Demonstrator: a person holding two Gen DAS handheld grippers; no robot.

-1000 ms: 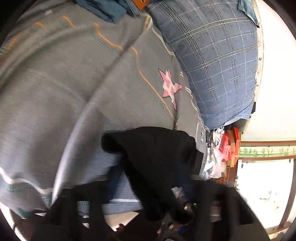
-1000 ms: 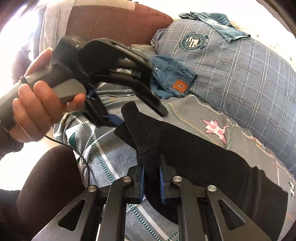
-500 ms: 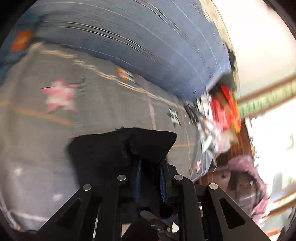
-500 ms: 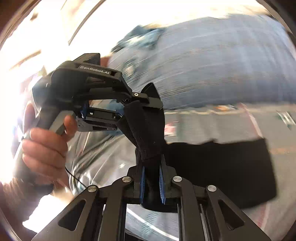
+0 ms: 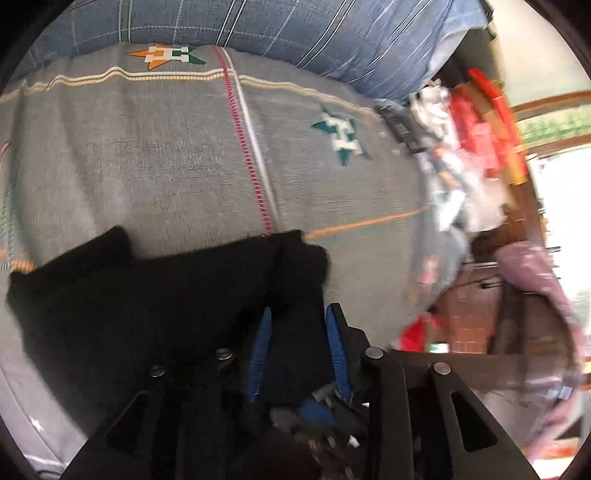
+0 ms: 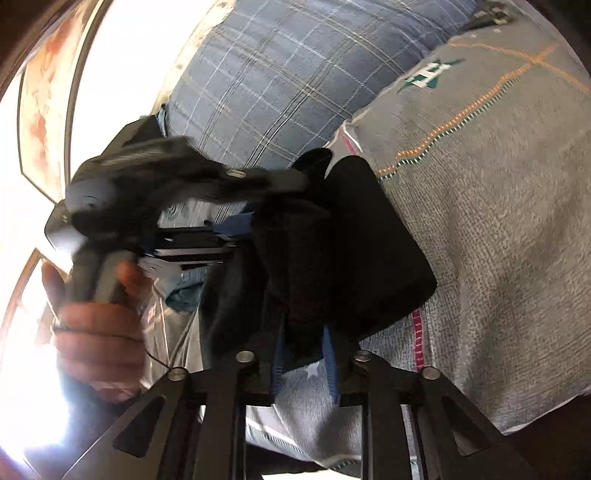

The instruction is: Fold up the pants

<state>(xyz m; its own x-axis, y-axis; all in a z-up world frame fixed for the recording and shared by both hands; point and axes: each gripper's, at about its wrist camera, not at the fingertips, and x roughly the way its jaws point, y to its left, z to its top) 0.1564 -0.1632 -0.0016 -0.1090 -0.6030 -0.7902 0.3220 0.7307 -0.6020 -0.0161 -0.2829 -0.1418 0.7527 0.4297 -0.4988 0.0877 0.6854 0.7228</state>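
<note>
The black pants (image 5: 147,295) lie folded over on a grey patterned bedspread (image 5: 166,155). My left gripper (image 5: 297,332) is shut on one edge of the pants, with black cloth between its blue pads. In the right wrist view the pants (image 6: 351,251) bunch up in front of my right gripper (image 6: 304,354), which is shut on another edge. The left gripper (image 6: 177,192), held in a hand (image 6: 99,325), shows at the left of that view, close to the same cloth.
A large blue checked pillow (image 5: 295,33) lies along the far side of the bed, also in the right wrist view (image 6: 280,81). Clutter of red and white items (image 5: 476,122) sits past the bed's right edge, with a pink cloth (image 5: 535,280) lower down.
Both grippers have carried the pants edges across the bed toward the teal star end. The cloth has doubled over on itself. Both stay shut on the fabric.
</note>
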